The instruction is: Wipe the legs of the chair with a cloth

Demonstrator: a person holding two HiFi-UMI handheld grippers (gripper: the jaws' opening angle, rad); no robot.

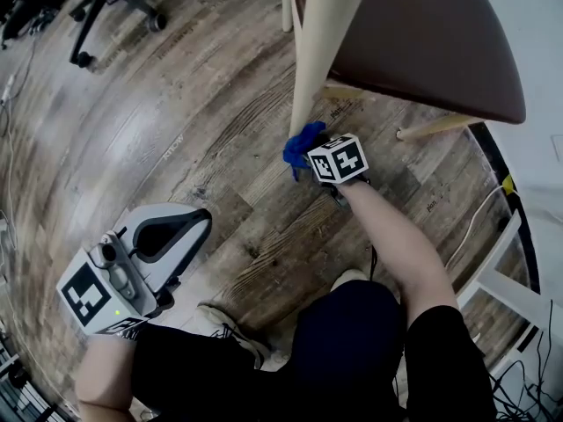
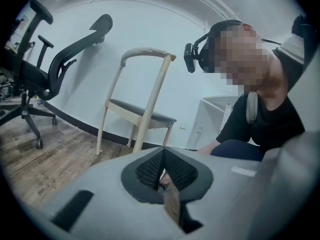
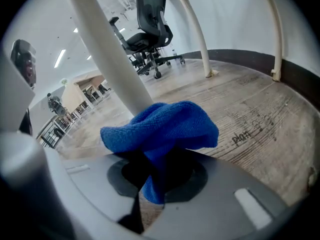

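Observation:
The chair has a brown seat (image 1: 431,42) and pale legs. Its front leg (image 1: 310,77) comes down to the wood floor just above my right gripper (image 1: 310,149). That gripper is shut on a blue cloth (image 1: 302,145), which is pressed against the leg near its foot. In the right gripper view the cloth (image 3: 160,129) bunches over the right gripper (image 3: 155,171) and touches the leg (image 3: 102,54). My left gripper (image 1: 176,231) is held low at the left, away from the chair, shut and holding nothing. In its own view the left gripper (image 2: 162,171) faces the whole chair (image 2: 142,91).
A black office chair (image 1: 110,3) stands at the far left, also visible in the left gripper view as the office chair (image 2: 50,59). A white frame (image 1: 506,275) and a cable (image 1: 475,222) lie at the right. The person's knees and a shoe (image 1: 229,323) are at the bottom.

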